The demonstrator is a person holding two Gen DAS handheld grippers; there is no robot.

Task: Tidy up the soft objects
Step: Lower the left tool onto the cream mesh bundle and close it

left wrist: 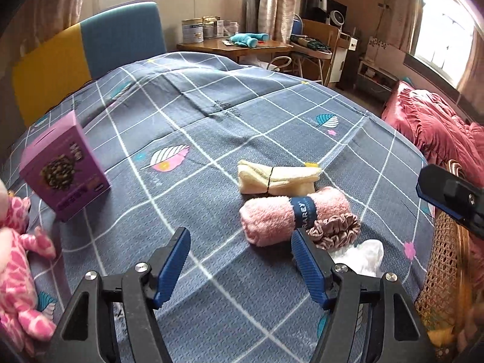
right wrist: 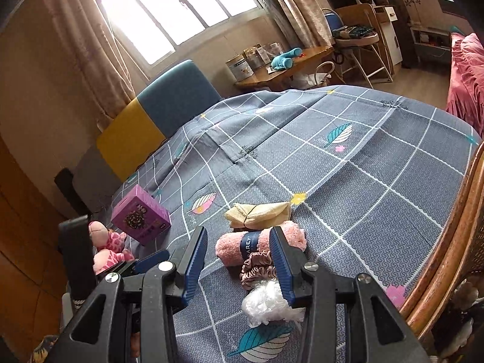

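On the grey checked bed sheet point(left wrist: 211, 115) lie a pink rolled towel point(left wrist: 272, 217) with a blue band, a folded yellow cloth point(left wrist: 278, 178) behind it, a dusty-pink scrunchie point(left wrist: 335, 230) and a white fluffy puff point(left wrist: 363, 257). My left gripper point(left wrist: 242, 251) hovers open just in front of the towel, nothing between its pads. In the right wrist view, my right gripper point(right wrist: 239, 257) is also open and holds nothing, above the towel point(right wrist: 233, 245), scrunchie point(right wrist: 257, 267) and puff point(right wrist: 266, 302). A pink plush giraffe point(left wrist: 18, 257) lies at the far left.
A purple box point(left wrist: 63, 166) stands tilted on the bed near the giraffe. A woven rattan basket point(left wrist: 444, 257) sits at the bed's right edge, its rim point(right wrist: 447, 242) close to my right gripper. Pink bedding point(left wrist: 429, 127) lies beyond; a headboard and desk stand behind.
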